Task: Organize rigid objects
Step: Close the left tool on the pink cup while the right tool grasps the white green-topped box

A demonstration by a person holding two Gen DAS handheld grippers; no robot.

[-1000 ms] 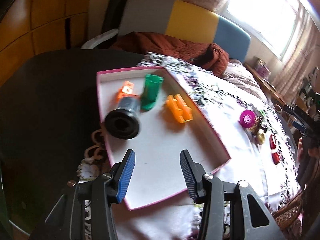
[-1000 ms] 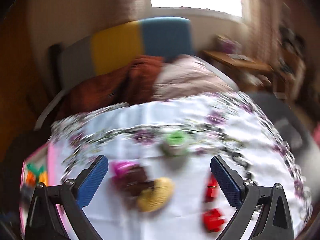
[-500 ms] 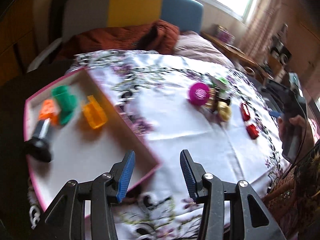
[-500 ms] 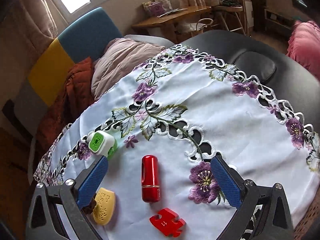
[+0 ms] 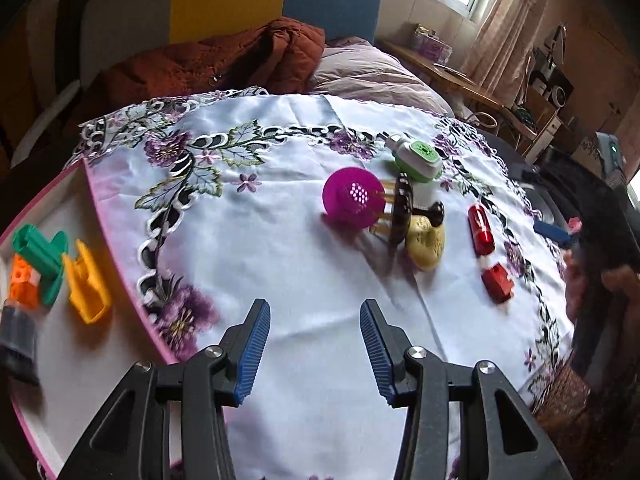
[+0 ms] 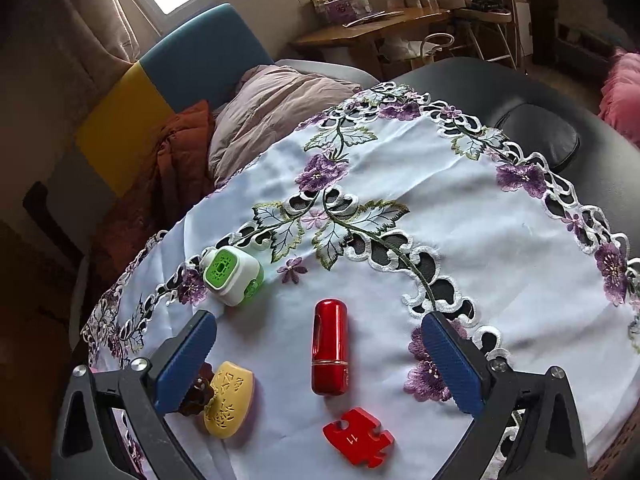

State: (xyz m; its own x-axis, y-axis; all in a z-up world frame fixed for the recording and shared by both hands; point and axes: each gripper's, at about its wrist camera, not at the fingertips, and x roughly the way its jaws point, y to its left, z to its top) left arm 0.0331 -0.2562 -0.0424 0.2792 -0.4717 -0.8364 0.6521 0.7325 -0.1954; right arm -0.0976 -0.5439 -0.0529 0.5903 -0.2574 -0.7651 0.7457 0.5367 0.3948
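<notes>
Pink-rimmed tray at the tablecloth's left edge shows only to the parted left gripper; the red tube points lengthwise away between the right gripper's spread jaws.

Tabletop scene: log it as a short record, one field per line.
surface: embroidered white tablecloth
tray: pink-rimmed tray at the cloth's left edge
in tray: green piece, orange clip, orange block, dark cylinder
loose on cloth: red cylinder, red puzzle piece, yellow piece, green-and-white box, magenta disc
left gripper: open, empty
right gripper: open around the red cylinder, not touching
</notes>
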